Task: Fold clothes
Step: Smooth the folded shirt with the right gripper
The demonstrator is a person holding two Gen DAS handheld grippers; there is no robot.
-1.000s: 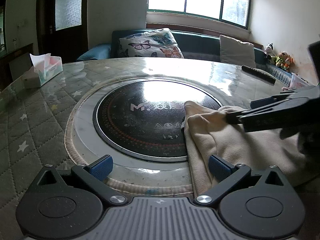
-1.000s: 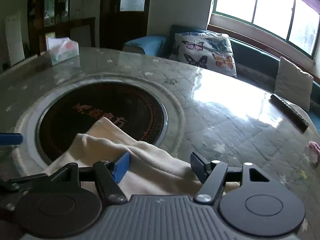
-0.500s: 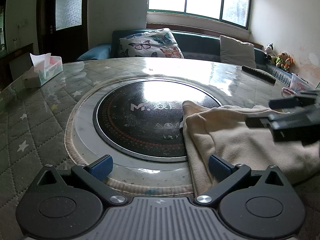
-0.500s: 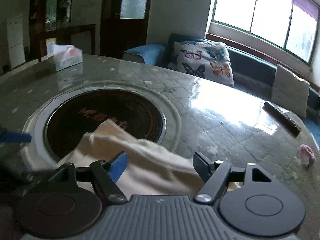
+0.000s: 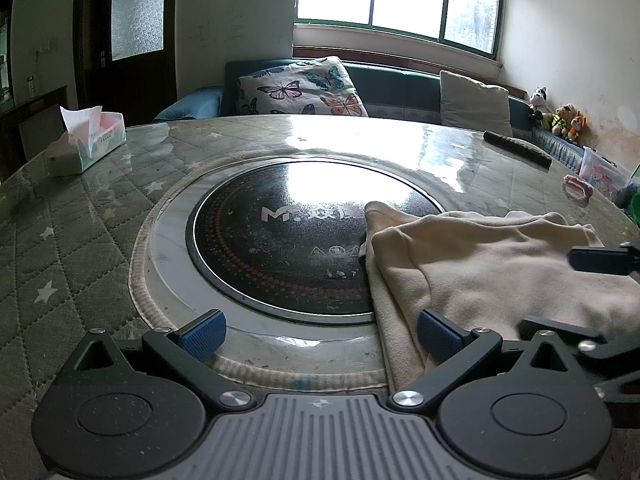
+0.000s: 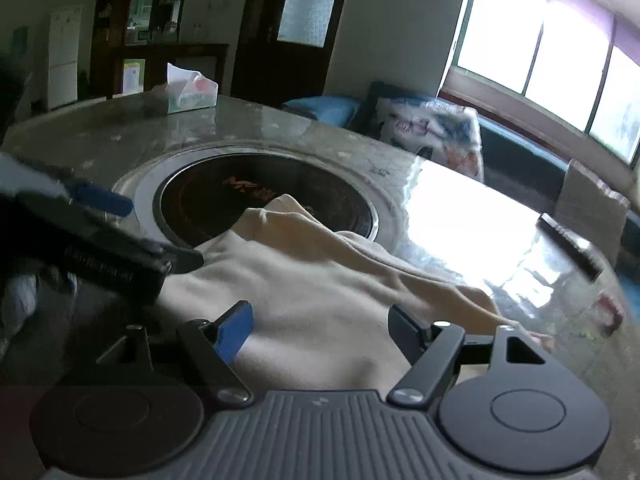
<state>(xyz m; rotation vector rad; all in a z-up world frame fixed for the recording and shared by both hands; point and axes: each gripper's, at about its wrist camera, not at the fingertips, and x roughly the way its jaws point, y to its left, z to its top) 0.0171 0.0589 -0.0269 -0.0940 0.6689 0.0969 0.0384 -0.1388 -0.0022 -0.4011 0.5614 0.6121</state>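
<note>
You have one cream garment (image 5: 492,264) on one round table (image 5: 80,240), with one dark round hotplate (image 5: 280,240) set in its middle. There is one tissue box (image 5: 88,140), one remote control (image 5: 516,148) and one small pink thing (image 5: 578,190). On the bench behind you can count two cushions (image 5: 304,88) and three soft toys (image 5: 560,114).
</note>
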